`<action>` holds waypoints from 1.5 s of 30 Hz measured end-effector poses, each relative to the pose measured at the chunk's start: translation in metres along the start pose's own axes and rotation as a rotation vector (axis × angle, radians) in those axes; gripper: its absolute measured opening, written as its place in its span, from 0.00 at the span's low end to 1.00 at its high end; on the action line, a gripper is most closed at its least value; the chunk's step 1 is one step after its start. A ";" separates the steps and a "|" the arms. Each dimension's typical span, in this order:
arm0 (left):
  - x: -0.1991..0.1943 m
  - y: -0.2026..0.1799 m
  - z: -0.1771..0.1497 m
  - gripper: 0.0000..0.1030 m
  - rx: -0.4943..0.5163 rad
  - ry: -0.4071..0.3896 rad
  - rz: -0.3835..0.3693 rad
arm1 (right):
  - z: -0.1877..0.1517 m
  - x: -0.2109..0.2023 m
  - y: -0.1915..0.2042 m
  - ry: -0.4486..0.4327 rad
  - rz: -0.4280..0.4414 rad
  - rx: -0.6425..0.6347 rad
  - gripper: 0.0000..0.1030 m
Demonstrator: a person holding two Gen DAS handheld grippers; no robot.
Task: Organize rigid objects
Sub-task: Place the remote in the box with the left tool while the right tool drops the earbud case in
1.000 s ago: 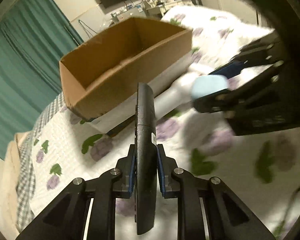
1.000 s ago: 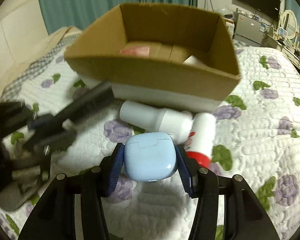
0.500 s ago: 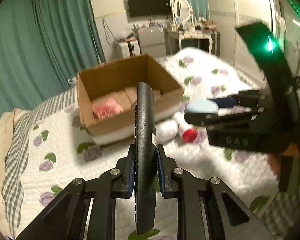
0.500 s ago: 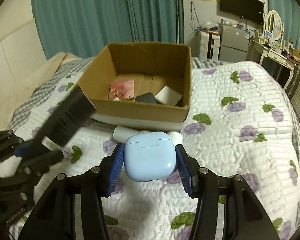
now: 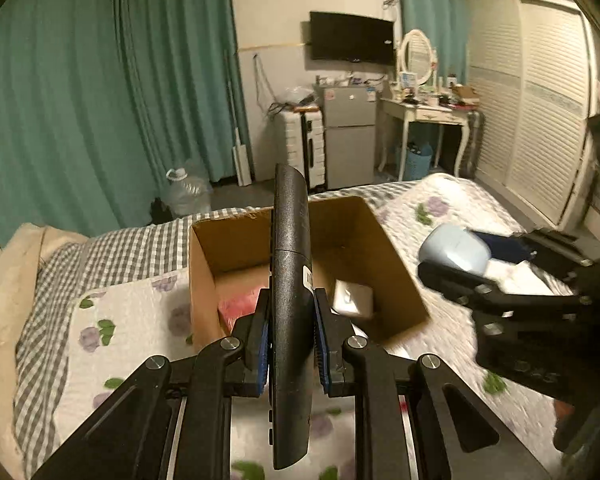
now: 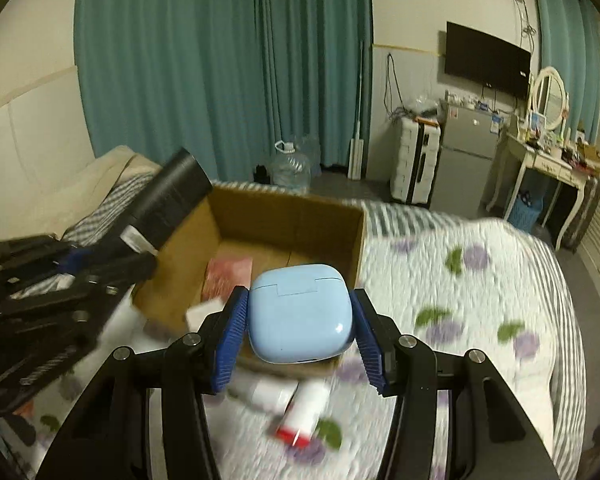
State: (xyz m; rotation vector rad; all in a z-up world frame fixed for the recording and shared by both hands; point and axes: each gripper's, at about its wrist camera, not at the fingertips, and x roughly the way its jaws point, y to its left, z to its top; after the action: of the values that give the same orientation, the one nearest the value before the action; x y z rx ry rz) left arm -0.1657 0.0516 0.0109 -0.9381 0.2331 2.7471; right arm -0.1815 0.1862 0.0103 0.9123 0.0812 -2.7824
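My left gripper (image 5: 290, 344) is shut on a long black remote (image 5: 291, 280), held on edge above the bed in front of an open cardboard box (image 5: 204, 256). My right gripper (image 6: 298, 342) is shut on a light blue earbud case (image 6: 298, 312), held above the box's near right corner (image 6: 356, 240). The box holds a pink packet (image 6: 228, 276) and a white item (image 5: 352, 300). The blue case (image 5: 452, 250) also shows at right in the left wrist view; the remote (image 6: 168, 204) shows at left in the right wrist view.
A white bottle with a red cap (image 6: 304, 412) lies on the floral quilt (image 6: 480, 292) in front of the box. Beyond the bed are teal curtains (image 6: 220, 72), a water jug (image 6: 290, 166), a small fridge (image 6: 464, 152) and a dressing table (image 6: 540, 160).
Both grippers have risen and tilted up with their objects, so the box now sits lower and the room shows. The box interior is more visible.
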 end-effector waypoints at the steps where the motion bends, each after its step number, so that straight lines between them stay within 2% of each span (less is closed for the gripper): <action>1: 0.011 0.003 0.003 0.18 -0.017 0.006 0.008 | 0.006 0.008 -0.002 -0.003 -0.005 -0.004 0.50; 8: 0.090 0.014 -0.008 0.18 -0.084 0.125 0.001 | 0.014 0.057 -0.011 0.022 -0.008 -0.035 0.50; 11: 0.106 0.015 -0.015 0.19 -0.093 0.144 -0.002 | 0.004 0.071 -0.014 0.048 0.003 -0.033 0.50; 13: 0.109 0.013 -0.018 0.23 -0.093 0.135 0.000 | 0.000 0.078 -0.016 0.065 0.008 -0.030 0.50; 15: 0.107 0.012 -0.018 0.46 -0.086 0.119 0.017 | -0.001 0.078 -0.017 0.065 0.009 -0.025 0.50; 16: 0.104 0.012 -0.018 0.65 -0.086 0.109 0.050 | -0.001 0.076 -0.018 0.061 0.007 -0.022 0.50; 17: 0.098 0.012 -0.017 0.65 -0.089 0.087 0.077 | 0.000 0.074 -0.019 0.056 0.006 -0.019 0.50; 24: 0.064 0.019 -0.009 0.65 -0.093 0.027 0.101 | 0.006 0.072 -0.021 0.046 0.009 -0.004 0.50; 28: 0.050 0.028 -0.005 0.65 -0.103 -0.018 0.140 | 0.012 0.095 -0.012 0.074 -0.002 -0.039 0.50; 31: 0.051 0.037 -0.003 0.66 -0.113 -0.032 0.137 | 0.015 0.120 -0.005 0.094 -0.030 -0.079 0.50; 34: 0.053 0.039 -0.005 0.67 -0.113 -0.041 0.145 | 0.013 0.137 -0.007 0.097 -0.034 -0.059 0.51; 35: 0.054 0.040 -0.007 0.67 -0.110 -0.043 0.150 | 0.011 0.136 -0.007 0.089 -0.027 -0.047 0.55; 36: 0.054 0.038 -0.007 0.67 -0.107 -0.045 0.155 | 0.010 0.133 -0.008 0.068 -0.009 -0.033 0.68; 37: 0.053 0.039 -0.009 0.67 -0.105 -0.046 0.158 | 0.009 0.129 -0.008 0.049 0.015 -0.023 0.77; 38: 0.051 0.039 -0.010 0.67 -0.103 -0.045 0.163 | 0.008 0.123 -0.007 0.035 0.024 -0.020 0.80; 40: 0.043 0.037 -0.012 0.67 -0.104 -0.050 0.175 | 0.008 0.110 -0.004 0.018 -0.018 -0.045 0.80; 45: 0.006 0.034 -0.020 0.67 -0.134 -0.075 0.193 | 0.001 0.054 0.001 -0.031 -0.068 -0.096 0.85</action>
State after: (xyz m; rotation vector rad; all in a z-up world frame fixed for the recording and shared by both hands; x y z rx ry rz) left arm -0.1680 0.0153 -0.0061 -0.8848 0.1343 3.0012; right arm -0.2242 0.1756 -0.0201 0.8585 0.2429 -2.8265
